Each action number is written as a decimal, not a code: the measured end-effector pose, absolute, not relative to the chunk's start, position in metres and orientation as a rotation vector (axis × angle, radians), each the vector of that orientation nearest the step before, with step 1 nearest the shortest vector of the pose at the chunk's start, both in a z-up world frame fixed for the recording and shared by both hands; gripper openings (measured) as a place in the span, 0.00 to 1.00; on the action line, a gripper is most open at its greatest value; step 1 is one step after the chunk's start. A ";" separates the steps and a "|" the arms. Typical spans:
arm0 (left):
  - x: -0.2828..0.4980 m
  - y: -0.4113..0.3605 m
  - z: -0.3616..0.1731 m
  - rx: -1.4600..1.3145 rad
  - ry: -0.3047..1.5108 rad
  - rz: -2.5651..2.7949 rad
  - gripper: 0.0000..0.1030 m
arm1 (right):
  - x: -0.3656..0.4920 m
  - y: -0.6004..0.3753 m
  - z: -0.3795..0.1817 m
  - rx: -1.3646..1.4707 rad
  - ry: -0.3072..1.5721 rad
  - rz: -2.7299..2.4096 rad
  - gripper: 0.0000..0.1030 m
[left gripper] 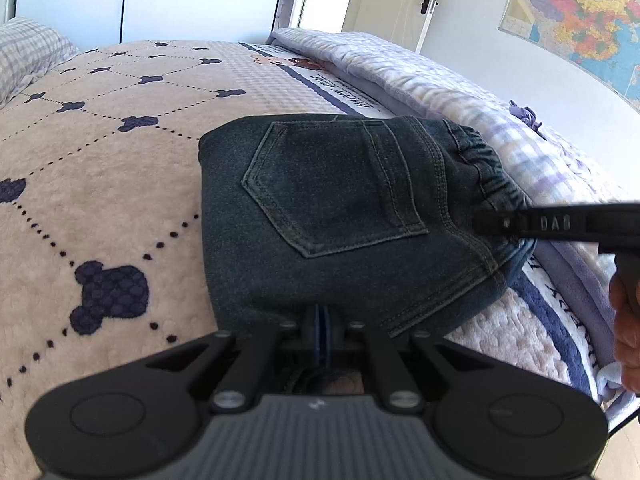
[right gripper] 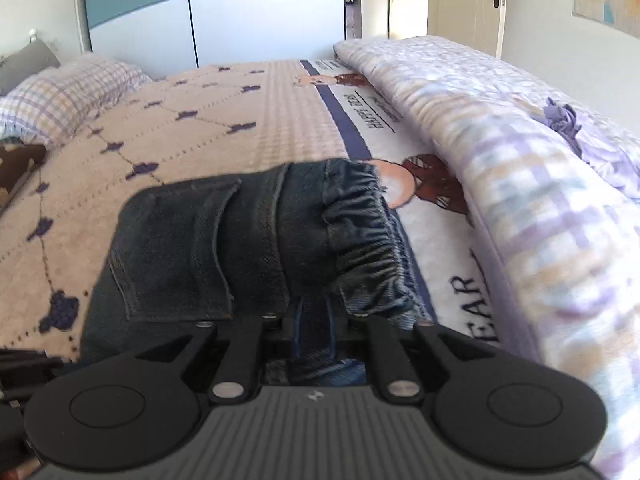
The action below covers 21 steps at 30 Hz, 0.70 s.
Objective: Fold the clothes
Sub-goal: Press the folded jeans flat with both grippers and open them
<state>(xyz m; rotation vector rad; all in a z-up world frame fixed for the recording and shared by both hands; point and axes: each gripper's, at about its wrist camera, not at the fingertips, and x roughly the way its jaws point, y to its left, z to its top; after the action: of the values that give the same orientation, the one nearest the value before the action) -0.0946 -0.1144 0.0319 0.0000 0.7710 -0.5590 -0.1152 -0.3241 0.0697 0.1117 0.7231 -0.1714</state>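
Dark blue jeans (left gripper: 328, 216) lie folded into a compact bundle on the bed, back pocket up and elastic waistband toward the right. My left gripper (left gripper: 322, 320) is shut on the near edge of the jeans. My right gripper (right gripper: 314, 316) is shut on the jeans (right gripper: 240, 240) near the waistband; in the left wrist view it (left gripper: 492, 224) reaches in from the right side. The fingertips of both are hidden under denim.
The bed is covered by a beige blanket (left gripper: 100, 168) with navy bear shapes. A rolled lilac checked quilt (right gripper: 520, 168) runs along the right side. A checked pillow (right gripper: 68, 92) sits at the far left. Wardrobe and doors stand behind.
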 end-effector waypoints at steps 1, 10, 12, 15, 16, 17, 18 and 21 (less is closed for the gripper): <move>-0.096 -0.115 0.032 0.007 0.768 -0.559 0.05 | -0.115 -0.330 0.063 0.131 0.739 -0.160 0.10; -0.095 -0.114 0.031 -0.012 0.770 -0.562 0.05 | -0.111 -0.342 0.046 0.200 0.745 -0.117 0.06; -0.095 -0.114 0.031 -0.010 0.768 -0.561 0.05 | -0.113 -0.349 0.045 0.249 0.735 -0.106 0.06; -0.096 -0.114 0.031 -0.009 0.765 -0.560 0.05 | -0.117 -0.356 0.042 0.295 0.723 -0.090 0.06; -0.096 -0.114 0.031 -0.010 0.765 -0.560 0.05 | -0.118 -0.358 0.042 0.305 0.720 -0.085 0.05; -0.096 -0.114 0.031 -0.014 0.765 -0.560 0.05 | -0.118 -0.359 0.041 0.314 0.718 -0.080 0.05; -0.096 -0.113 0.031 -0.018 0.766 -0.561 0.05 | -0.119 -0.361 0.041 0.325 0.715 -0.078 0.05; -0.093 -0.111 0.030 -0.033 0.771 -0.566 0.05 | -0.123 -0.362 0.040 0.344 0.704 -0.077 0.05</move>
<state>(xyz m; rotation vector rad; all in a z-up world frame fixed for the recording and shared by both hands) -0.0931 -0.1109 0.0300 -0.0329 0.7713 -0.5659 -0.1225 -0.3621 0.0399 0.3441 0.7043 -0.0771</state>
